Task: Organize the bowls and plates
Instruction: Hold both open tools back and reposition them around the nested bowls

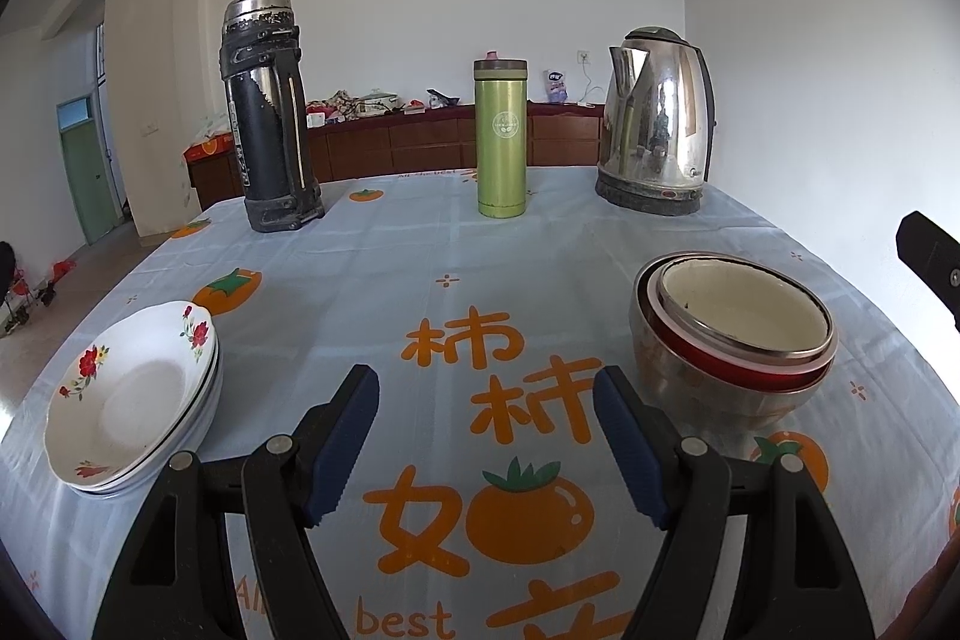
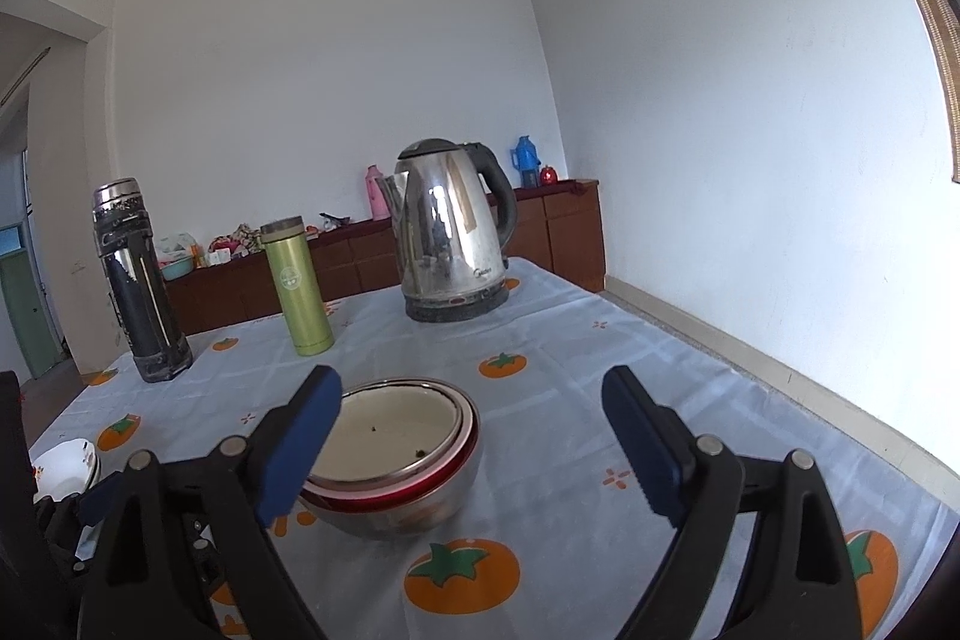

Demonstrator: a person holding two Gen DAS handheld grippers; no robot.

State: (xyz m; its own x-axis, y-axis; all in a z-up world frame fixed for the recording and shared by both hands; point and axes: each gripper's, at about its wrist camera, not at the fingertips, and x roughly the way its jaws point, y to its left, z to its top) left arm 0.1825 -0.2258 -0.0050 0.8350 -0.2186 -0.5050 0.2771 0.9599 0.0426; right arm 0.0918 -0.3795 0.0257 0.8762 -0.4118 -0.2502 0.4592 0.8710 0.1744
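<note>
A stack of white floral plates (image 1: 129, 397) sits on the table at the left; its edge shows in the right wrist view (image 2: 63, 463). Nested bowls (image 1: 735, 340), steel outside, red between, cream inside, sit at the right and also show in the right wrist view (image 2: 396, 454). My left gripper (image 1: 486, 445) is open and empty, above the tablecloth between plates and bowls. My right gripper (image 2: 471, 451) is open and empty, just above and behind the bowls, its left finger (image 2: 300, 436) near the bowl rim.
A black thermos (image 1: 267, 112), a green flask (image 1: 501, 136) and a steel electric kettle (image 1: 657, 124) stand along the far side of the table (image 1: 420, 250). A brown sideboard with clutter stands behind. The wall is close on the right (image 2: 750, 220).
</note>
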